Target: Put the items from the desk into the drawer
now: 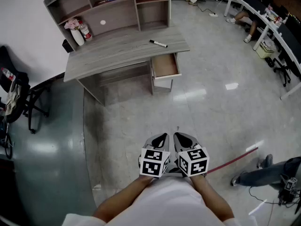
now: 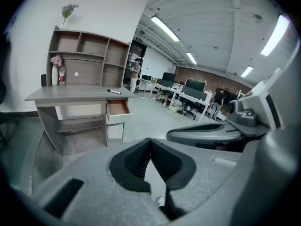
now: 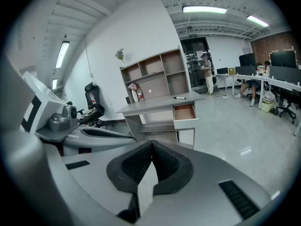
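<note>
**Head view** — I look steeply down from high above the floor, well back from the worktop [image 1: 122, 51], which lies far off at the top of the frame. The left gripper [image 1: 161, 139] and right gripper [image 1: 183, 139] sit close beneath the lens.

**Left gripper view:** low and near-level, along its own jaws, with the worktop distant at frame left.

**Right gripper view:** likewise low and near-level, with the worktop distant near centre.

All three views share the worktop, its open drawer [image 1: 165, 66] and the shelf unit [image 1: 110, 8] — each gripper view also catches the neighbouring gripper at its edge.
</note>
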### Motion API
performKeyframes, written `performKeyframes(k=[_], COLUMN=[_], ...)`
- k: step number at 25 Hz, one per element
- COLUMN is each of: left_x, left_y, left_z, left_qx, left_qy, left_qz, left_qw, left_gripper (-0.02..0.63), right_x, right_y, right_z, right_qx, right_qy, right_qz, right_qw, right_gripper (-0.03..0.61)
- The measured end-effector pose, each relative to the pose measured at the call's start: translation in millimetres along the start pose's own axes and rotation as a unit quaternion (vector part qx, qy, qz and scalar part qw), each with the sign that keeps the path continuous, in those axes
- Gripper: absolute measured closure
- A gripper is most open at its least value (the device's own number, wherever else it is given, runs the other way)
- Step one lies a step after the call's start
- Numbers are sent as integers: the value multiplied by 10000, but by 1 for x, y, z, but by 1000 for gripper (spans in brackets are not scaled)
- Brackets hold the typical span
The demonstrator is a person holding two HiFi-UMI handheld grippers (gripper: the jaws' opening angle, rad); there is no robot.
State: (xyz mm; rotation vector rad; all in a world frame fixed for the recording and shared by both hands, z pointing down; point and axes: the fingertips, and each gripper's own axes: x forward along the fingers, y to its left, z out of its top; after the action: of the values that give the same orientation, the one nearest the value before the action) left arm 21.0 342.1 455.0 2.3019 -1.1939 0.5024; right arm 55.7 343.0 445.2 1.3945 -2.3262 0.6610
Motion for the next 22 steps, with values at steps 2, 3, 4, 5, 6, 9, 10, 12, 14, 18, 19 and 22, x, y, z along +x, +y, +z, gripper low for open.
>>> performKeyframes(k=[2, 3, 4, 5, 6, 9, 10, 12, 14, 18, 19, 22], left_x=[-1, -2, -3, -4, -4, -4, -4, -4, -4, -1, 1, 9], left_y=[1, 2, 4, 5, 6, 7, 7, 8, 11, 18, 20, 29], left_z=[-1, -1, -1, 0, 0, 0, 1, 1, 0, 2, 2, 7], left_qx=[11, 14, 15, 13, 9, 4, 13, 25, 13, -17, -25, -60], left_qy=[-14, -19, -24, -27, -28, -47, -55, -60, -50, -36, -29, -2], left_qz=[-23, -32, -37, -41, -45, -62, -64, -54, -29, 64, 91, 172], left_qw=[10000, 10000, 10000, 10000, 10000, 10000, 10000, 10000, 10000, 10000, 10000, 9998], left_gripper=[612, 612, 612, 612, 612, 612, 612, 612, 612, 612, 612, 612], right_x=[0, 1, 1, 1, 1, 1, 1, 0, 2, 9, 12, 25], right_y=[3, 4, 5, 6, 7, 2, -1, -8, -14, -22, -24, -24], right_z=[1, 1, 2, 2, 2, 4, 6, 9, 11, 14, 15, 21], right_qx=[8, 17, 35, 61, 92, 175, 207, 300, 446, 645, 639, 505], right_qy=[-35, -56, -82, -109, -133, -190, -214, -263, -316, -354, -342, -275], right_qz=[-17, -27, -35, -42, -50, -108, -141, -204, -213, -163, -146, -44], right_qw=[10000, 10000, 10000, 9999, 9999, 9996, 9995, 9990, 9983, 9972, 9973, 9983], right_gripper=[577, 577, 577, 577, 577, 577, 577, 577, 577, 577, 577, 577])
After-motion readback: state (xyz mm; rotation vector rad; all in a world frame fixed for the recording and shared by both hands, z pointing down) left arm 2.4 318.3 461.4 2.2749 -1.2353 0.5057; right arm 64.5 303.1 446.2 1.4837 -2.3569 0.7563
